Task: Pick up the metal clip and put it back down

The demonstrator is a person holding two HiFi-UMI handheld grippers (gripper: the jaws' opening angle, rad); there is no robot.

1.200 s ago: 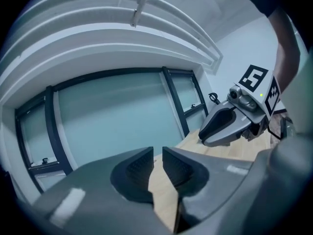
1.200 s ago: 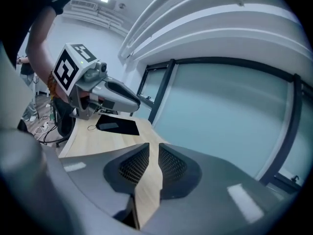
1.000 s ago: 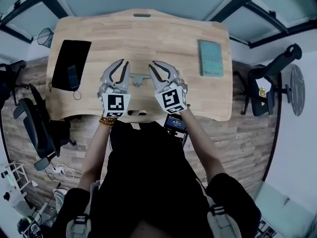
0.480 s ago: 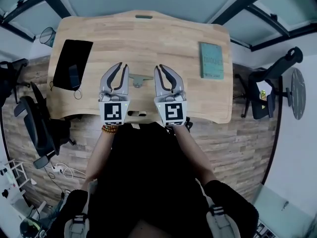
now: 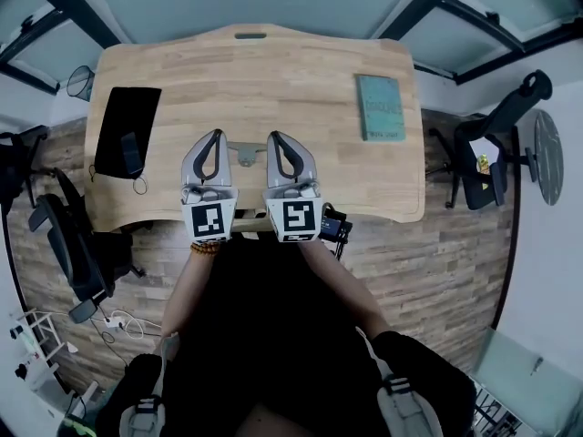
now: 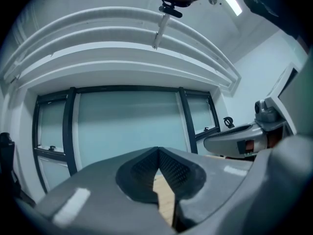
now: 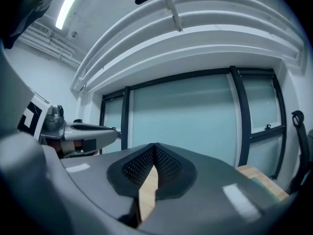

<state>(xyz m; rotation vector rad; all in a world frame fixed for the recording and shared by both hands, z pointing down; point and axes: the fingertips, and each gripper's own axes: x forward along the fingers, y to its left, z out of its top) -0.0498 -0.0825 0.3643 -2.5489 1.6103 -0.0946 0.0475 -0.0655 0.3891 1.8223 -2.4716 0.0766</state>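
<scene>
Arms: the person sits at the near edge of the desk, with 2 forearms reaching forward side by side.
Left gripper: the jaws meet at the tips with nothing between them. Its own view shows only a sliver of desk wood behind the pads.
Right gripper: the jaws have just been closing and now meet at the tips. Nothing is caught between them, and bare wood shows behind.
Metal clip: it lies flat on the desk in the gap between the 2 grippers. As far as the head view shows, it touches neither.
Stage: this fits either a clip waiting to be lifted or a clip already set back down. The pictures do not settle which.
Doing it well: keep both sets of tips clear of the clip. It looks thin and light, so a brush from a jaw would likely slide it on the smooth wood. Level, parallel grippers suit that.
Farther desk: a black tablet lies at the left and a teal book at the right, both well apart from the clip.
Beyond: a wire basket sits off the desk's far-left corner.
Hard to make out:
- The clip is too small to show its shape.
- Neither gripper view shows the clip.
- The height of the grippers above the wood is unclear.
</scene>
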